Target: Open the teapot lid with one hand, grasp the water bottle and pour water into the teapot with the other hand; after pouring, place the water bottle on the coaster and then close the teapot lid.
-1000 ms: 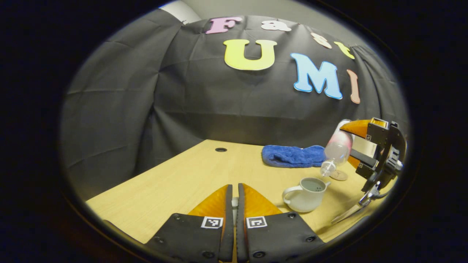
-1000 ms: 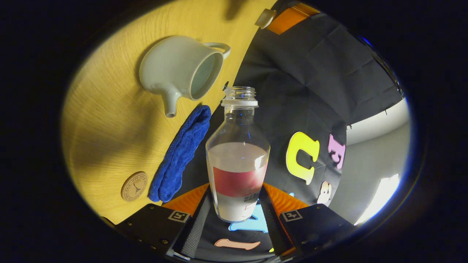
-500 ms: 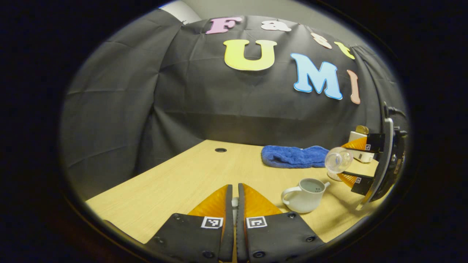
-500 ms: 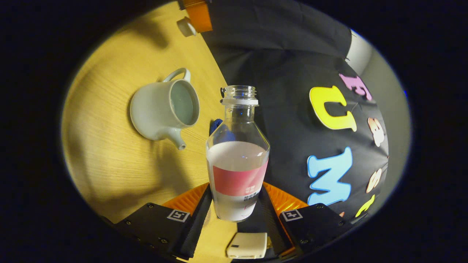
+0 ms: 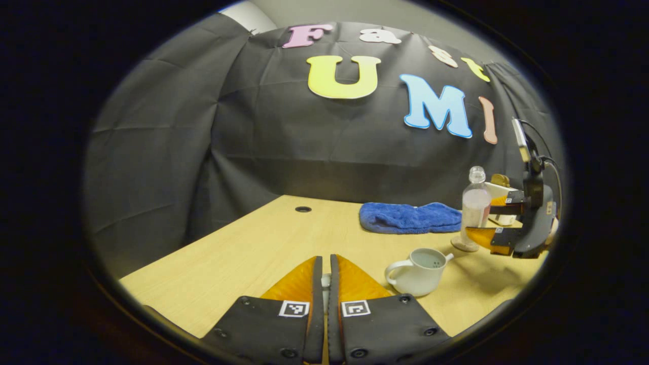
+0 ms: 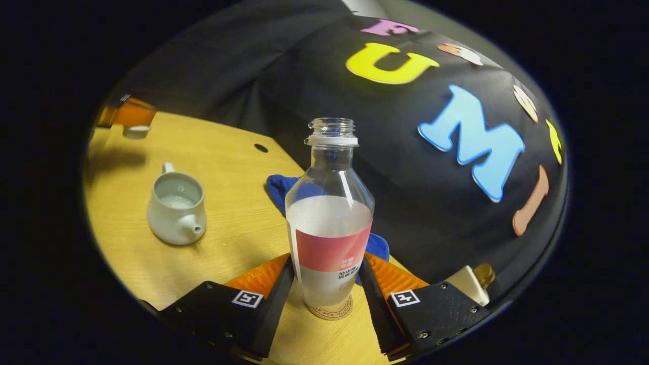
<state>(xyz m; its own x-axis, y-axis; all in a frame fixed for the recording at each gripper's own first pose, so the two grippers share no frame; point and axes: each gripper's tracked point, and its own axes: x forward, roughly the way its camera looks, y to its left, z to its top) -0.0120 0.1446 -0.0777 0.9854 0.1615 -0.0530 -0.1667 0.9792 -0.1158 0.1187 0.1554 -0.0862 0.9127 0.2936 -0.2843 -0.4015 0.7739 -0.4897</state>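
Observation:
The clear water bottle, uncapped, red-labelled and partly full, stands upright with its base on or just above the round wooden coaster. My right gripper is shut on its lower body. In the left gripper view the bottle, the coaster and the right gripper are at the right. The white teapot sits lidless on the table. My left gripper is shut on the white teapot lid, held above the table; the right gripper view shows that lid far left.
A blue towel lies behind the teapot near the cloth wall. A small white object sits at the table's right end. A cable hole is in the light wood table.
The right gripper swung the bottle from tilted over the teapot back to upright and carried it right, down over the coaster. The left gripper and lid stayed still.

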